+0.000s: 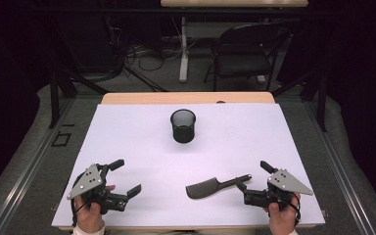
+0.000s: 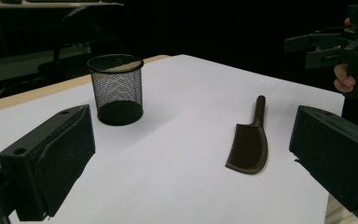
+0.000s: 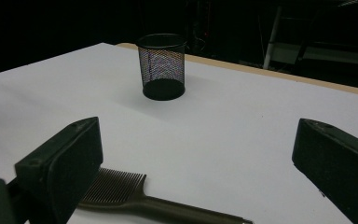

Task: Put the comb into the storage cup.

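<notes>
Dark plastic comb [image 1: 206, 186] lies flat, well short of the mesh cup [image 1: 183, 125] — handle pointing at the nearer right gripper [image 1: 254, 180], jaws spread, empty; left gripper [image 1: 125, 178] likewise.

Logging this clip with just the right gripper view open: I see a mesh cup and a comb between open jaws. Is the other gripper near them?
Observer: No, the left gripper sits open at the table's near left, apart from the comb.
Operator: Is the right gripper touching the comb?
Observer: Not clearly; the right gripper is open right at the handle's tip.
Operator: Anything inside the cup?
Observer: From above, the mesh cup looks empty.
</notes>
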`<state>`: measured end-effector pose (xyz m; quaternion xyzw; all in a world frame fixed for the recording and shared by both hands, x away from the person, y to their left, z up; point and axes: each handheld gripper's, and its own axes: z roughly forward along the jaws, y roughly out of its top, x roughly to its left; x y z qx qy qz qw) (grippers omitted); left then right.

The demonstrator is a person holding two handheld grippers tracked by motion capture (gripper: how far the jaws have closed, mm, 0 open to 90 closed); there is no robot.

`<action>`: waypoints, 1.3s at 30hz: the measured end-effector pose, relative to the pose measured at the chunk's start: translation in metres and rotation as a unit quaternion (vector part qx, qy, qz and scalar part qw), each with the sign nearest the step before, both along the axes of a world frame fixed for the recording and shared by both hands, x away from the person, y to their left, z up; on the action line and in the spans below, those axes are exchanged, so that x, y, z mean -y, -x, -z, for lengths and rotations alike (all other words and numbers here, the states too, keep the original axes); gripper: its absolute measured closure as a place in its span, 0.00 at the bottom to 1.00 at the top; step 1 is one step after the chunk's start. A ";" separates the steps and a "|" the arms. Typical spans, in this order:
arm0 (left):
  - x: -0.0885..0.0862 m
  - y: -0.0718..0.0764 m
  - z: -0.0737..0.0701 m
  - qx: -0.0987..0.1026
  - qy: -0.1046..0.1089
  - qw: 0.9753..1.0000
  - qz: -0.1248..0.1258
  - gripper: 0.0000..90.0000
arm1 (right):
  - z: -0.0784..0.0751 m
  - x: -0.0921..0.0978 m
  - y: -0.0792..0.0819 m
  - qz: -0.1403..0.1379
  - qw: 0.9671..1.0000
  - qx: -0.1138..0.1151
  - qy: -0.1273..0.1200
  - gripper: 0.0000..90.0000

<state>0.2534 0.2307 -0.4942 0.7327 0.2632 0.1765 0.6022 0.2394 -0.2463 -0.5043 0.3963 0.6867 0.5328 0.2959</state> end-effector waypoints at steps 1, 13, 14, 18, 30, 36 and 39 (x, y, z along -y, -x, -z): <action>0.001 -0.001 0.000 0.000 0.003 1.000 0.001 0.00 | 0.000 0.001 0.000 0.000 1.000 -0.001 0.000 0.02; 0.003 -0.003 0.001 -0.012 -0.001 1.000 -0.014 0.00 | 0.000 0.003 -0.003 0.002 1.000 -0.020 -0.009 0.00; 0.003 -0.003 0.001 -0.014 -0.002 1.000 -0.016 0.00 | 0.000 0.003 -0.004 0.002 1.000 -0.018 -0.008 0.00; 0.001 -0.003 0.002 -0.013 -0.001 1.000 -0.019 0.00 | 0.002 0.000 -0.008 0.001 1.000 -0.030 0.002 0.00; 0.001 -0.003 0.004 -0.021 -0.018 0.999 -0.022 0.00 | 0.002 0.001 -0.009 0.013 0.999 -0.050 0.016 0.05; 0.003 -0.002 0.004 -0.023 -0.017 0.999 -0.016 0.01 | 0.004 0.005 -0.012 0.016 0.998 -0.061 0.022 0.16; 0.003 -0.002 0.004 -0.026 -0.021 0.999 -0.018 0.03 | 0.004 0.006 -0.013 0.017 0.998 -0.059 0.026 0.18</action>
